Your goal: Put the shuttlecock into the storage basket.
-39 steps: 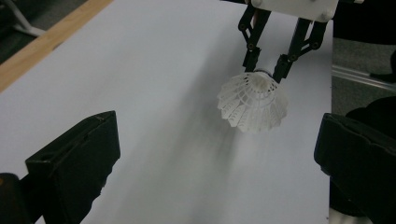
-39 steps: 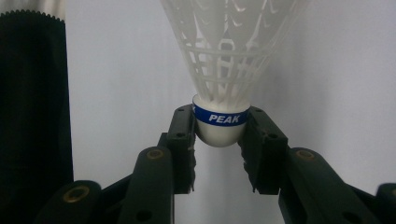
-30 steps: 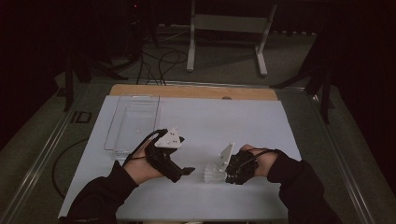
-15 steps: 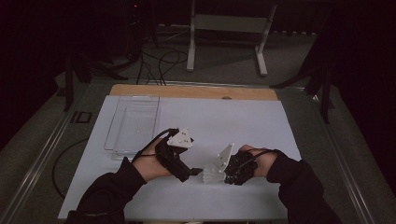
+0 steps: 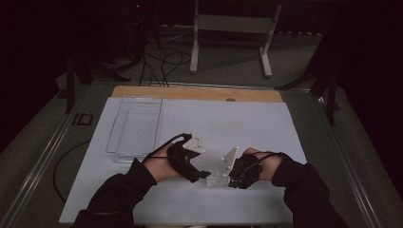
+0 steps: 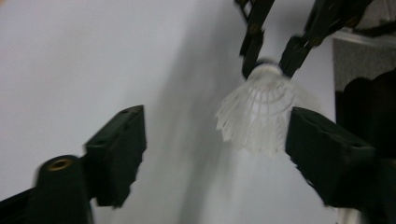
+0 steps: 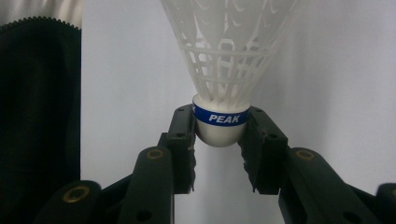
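Your left gripper [image 5: 203, 174] has moved right since a second ago, closing on the shuttlecock [image 5: 217, 177]. Its jaws are spread wide, and in the left gripper view the white skirt sits just inside the right-hand jaw. Your right gripper [image 7: 219, 140] pinches the shuttlecock's cork at the blue PEAK band, skirt pointing away from the jaws. A clear tray [image 5: 135, 127] sits on the table [image 5: 247, 118], well beyond your left gripper.
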Demonstrator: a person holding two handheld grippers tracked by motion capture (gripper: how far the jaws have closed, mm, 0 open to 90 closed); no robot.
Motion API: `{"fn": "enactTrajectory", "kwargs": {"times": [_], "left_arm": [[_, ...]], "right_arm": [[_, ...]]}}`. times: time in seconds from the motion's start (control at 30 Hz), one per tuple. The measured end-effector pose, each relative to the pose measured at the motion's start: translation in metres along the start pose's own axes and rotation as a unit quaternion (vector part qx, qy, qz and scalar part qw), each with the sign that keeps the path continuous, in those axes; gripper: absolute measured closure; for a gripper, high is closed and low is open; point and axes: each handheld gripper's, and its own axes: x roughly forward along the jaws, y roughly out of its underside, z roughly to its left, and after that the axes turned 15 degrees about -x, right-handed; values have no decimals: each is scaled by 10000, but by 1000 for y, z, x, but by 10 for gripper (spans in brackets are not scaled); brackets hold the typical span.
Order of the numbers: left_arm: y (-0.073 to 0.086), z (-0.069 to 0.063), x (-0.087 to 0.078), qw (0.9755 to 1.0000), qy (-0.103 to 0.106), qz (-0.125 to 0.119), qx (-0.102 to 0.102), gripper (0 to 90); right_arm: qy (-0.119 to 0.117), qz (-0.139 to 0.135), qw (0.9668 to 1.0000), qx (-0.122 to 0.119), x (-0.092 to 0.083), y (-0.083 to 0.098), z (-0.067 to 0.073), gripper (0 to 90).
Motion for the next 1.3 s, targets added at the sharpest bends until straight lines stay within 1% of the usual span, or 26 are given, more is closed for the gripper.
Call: {"fn": "enactTrajectory", "kwargs": {"times": [0.07, 0.1, 0.17, 0.2, 0.23, 0.3, 0.37, 0.4, 0.43, 0.47, 0.53, 0.6, 0.67, 0.73, 0.77, 0.8, 0.83, 0.9, 0.93, 1.0, 1.03, 1.07, 1.1, 1.13, 1.23, 1.3], "left_arm": [[0, 2, 4, 9999, 42, 82, -67, 300], [0, 3, 5, 9998, 102, 108, -97, 323], [0, 3, 6, 9998, 139, 116, -128, 350], [-1, 3, 11, 9995, 164, 212, -176, 350], [-1, 2, 12, 9993, 188, 246, -187, 364], [-1, 1, 15, 9989, 199, 392, -141, 387], [-2, -1, 18, 9985, 233, 466, -164, 422], [-3, -1, 20, 9983, 196, 517, -190, 446], [-3, -2, 22, 9981, 165, 545, -221, 454], [-3, -2, 24, 9979, 187, 563, -250, 456], [-4, -1, 27, 9976, 163, 620, -246, 473], [-4, 0, 29, 9973, 271, 639, -242, 499], [-5, 0, 32, 9963, 405, 722, -247, 551], [-5, 0, 35, 9953, 492, 807, -207, 582], [-5, 0, 35, 9953, 492, 807, -207, 596], [-5, 0, 37, 9944, 606, 833, -219, 632], [-5, 0, 38, 9942, 643, 834, -231, 653], [-6, 0, 39, 9938, 669, 856, -241, 668], [-6, 0, 40, 9935, 694, 869, -231, 699], [-7, -1, 41, 9930, 702, 917, -243, 703], [-7, -1, 42, 9930, 711, 924, -206, 718], [-7, -1, 42, 9929, 715, 922, -232, 722], [-7, -1, 42, 9929, 715, 922, -232, 743], [-8, 0, 43, 9924, 704, 975, -247, 743], [-7, 0, 45, 9919, 726, 1000, -291, 762], [-8, 0, 47, 9914, 727, 1064, -203, 781]], "right_arm": [[9, 15, 10000, -20, 0, 0, 0, 664], [-13, 16, 10000, -19, 0, 0, 0, 664], [13, 17, 10000, -58, 0, -1, 0, 664], [21, 8, 10000, -33, 0, -1, 0, 664], [21, 15, 10000, -72, 0, -1, 0, 664], [8, 12, 10000, -75, 0, -2, 0, 664], [-20, 45, 10000, -83, 0, -2, 0, 664], [-9, 59, 9999, -80, 1, -2, 1, 664], [14, 70, 9999, -96, 2, -2, 0, 664], [-6, 74, 9999, -104, 2, -2, 0, 664], [17, 68, 9999, -145, 2, -2, 1, 664], [38, 50, 9998, -184, 1, -2, 2, 664], [43, 42, 9998, -188, 1, -3, 2, 664], [75, 20, 9996, -260, 0, -3, 3, 664], [75, 20, 9996, -260, 0, -3, 3, 664], [71, 0, 9995, -304, 0, -4, 3, 664], [76, -2, 9995, -314, 0, -5, 3, 664], [85, 12, 9994, -334, 0, -5, 4, 664], [78, 7, 9993, -363, 0, -6, 4, 664], [90, 1, 9993, -365, 0, -7, 4, 664], [70, -20, 9993, -370, 0, -7, 4, 664], [55, -22, 9991, -428, 0, -8, 4, 664], [55, -22, 9991, -428, 0, -8, 4, 664], [90, -27, 9990, -444, 1, -8, 3, 664], [83, -11, 9992, -402, 2, -8, 4, 664], [99, 5, 9991, -406, 3, -8, 5, 664]]}}
